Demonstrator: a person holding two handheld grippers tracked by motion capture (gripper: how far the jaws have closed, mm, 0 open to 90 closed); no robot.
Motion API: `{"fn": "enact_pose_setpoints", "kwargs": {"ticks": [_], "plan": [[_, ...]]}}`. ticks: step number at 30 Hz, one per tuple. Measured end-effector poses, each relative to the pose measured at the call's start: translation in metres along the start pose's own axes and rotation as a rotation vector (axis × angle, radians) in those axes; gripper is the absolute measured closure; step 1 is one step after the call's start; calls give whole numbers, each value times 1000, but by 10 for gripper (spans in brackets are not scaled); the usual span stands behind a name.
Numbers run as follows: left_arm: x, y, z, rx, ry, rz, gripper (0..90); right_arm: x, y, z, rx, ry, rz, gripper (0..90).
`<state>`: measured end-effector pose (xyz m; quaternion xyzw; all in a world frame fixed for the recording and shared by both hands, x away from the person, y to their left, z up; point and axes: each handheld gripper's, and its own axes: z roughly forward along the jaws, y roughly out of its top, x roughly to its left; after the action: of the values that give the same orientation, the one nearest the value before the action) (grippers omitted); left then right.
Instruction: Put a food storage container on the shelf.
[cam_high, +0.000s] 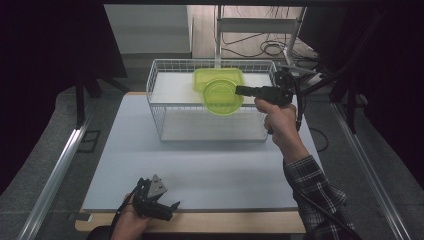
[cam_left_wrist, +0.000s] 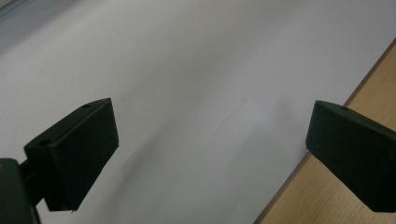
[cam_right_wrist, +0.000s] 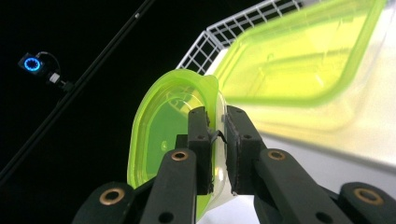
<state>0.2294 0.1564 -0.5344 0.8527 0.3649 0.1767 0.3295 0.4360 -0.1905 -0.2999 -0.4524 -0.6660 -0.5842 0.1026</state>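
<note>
Grip: right gripper (cam_right_wrist: 218, 140) has its jaws closed thin on the rim of the round green container (cam_high: 221, 98), pads pinching the wall between them.
Place: container hangs tilted above the wire basket (cam_high: 156, 107), near its far right corner, beside the rectangular green container (cam_high: 220, 76) at the basket's far edge.
Risk 1: pinch covers little rim; the container could pivot or slip out.
Risk 2: its low edge may catch the basket's wires or knock the other container.
Idle hand: left gripper (cam_left_wrist: 210, 154), jaws wide apart and empty, sits at the worktop's (cam_high: 210, 175) near edge.
</note>
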Motion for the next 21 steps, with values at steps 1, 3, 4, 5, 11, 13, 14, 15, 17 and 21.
{"fn": "enact_pose_setpoints", "kwargs": {"ticks": [1,3,4,5,11,13,14,15,17,21], "plan": [[0,0,0,-4,1,-6,24,1,2,1,-4,-3,-1,809],[1,0,0,-8,2,-10,24,3,7,2,-15,-6,-4,809],[1,0,0,-6,1,-9,25,4,10,3,-22,-11,-8,809],[1,0,0,-9,2,-10,24,5,13,4,-29,-15,-5,809],[1,0,0,-8,2,-6,24,10,29,8,-62,-45,-11,809],[1,0,0,-8,0,-6,24,10,35,10,-72,-57,-13,809],[1,-1,0,-8,0,-6,25,10,38,12,-80,-66,-14,809],[1,-1,0,-7,0,-6,25,10,39,13,-81,-74,-12,809],[1,-1,0,-7,-2,-7,24,9,43,16,-88,-87,-12,809],[1,-1,0,-6,-4,-6,25,6,49,23,-100,-114,-7,809]]}}
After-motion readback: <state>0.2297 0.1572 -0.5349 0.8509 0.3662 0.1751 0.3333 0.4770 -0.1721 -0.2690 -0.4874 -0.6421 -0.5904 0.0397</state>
